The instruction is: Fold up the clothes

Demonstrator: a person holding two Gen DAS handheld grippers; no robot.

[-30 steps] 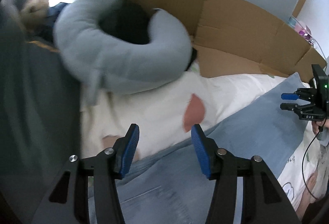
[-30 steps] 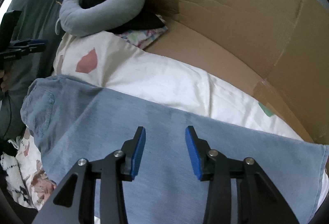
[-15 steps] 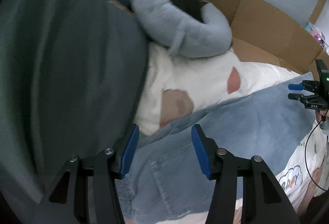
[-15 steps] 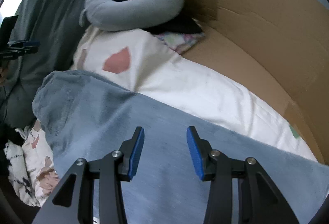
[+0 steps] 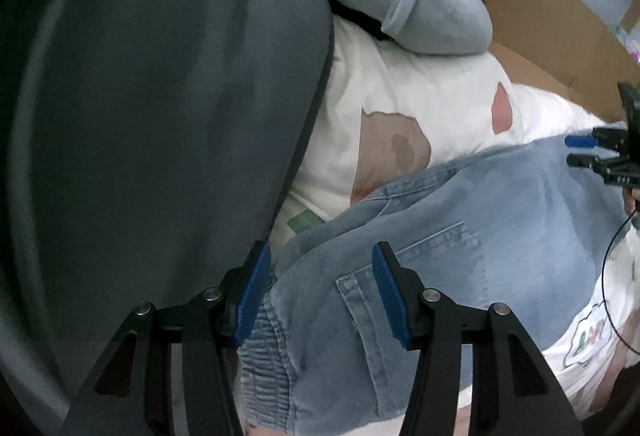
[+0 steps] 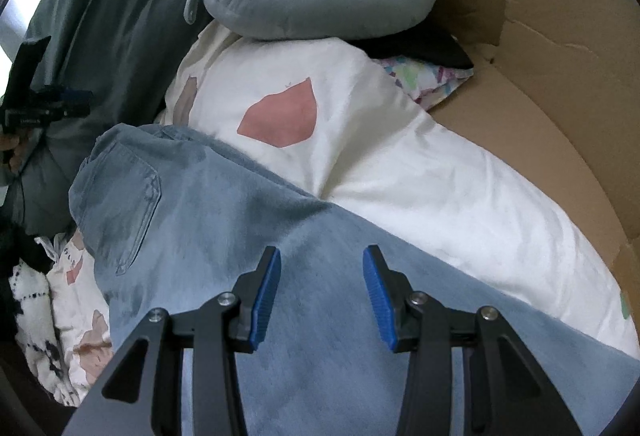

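- I see the jeans (image 6: 248, 236) laid flat across the bed's white duvet (image 6: 400, 164), long axis running from the waist end at my left out toward the legs on my right.
- My left gripper (image 5: 318, 292) hangs over the waist end, right above the elastic waistband (image 5: 264, 368) and just beside the back pocket (image 5: 404, 276). Its jaws stand spread, nothing pinched, denim showing between the 2 pads.
- My right gripper (image 6: 318, 296) hovers over the leg portion, further along that same axis. Its jaws are also apart and empty, fabric beneath them.
- So each hand sits over its own end: left nearer the waist, right nearer the legs.
- The dark grey pillow (image 5: 160, 116) crowds the waist end on the left; the grey U-shaped pillow (image 6: 320, 0) and cardboard (image 6: 560, 56) lie beyond the duvet, well apart from the jeans.
- My judgement: the fold turns on bringing 1 end along the long axis toward the other.
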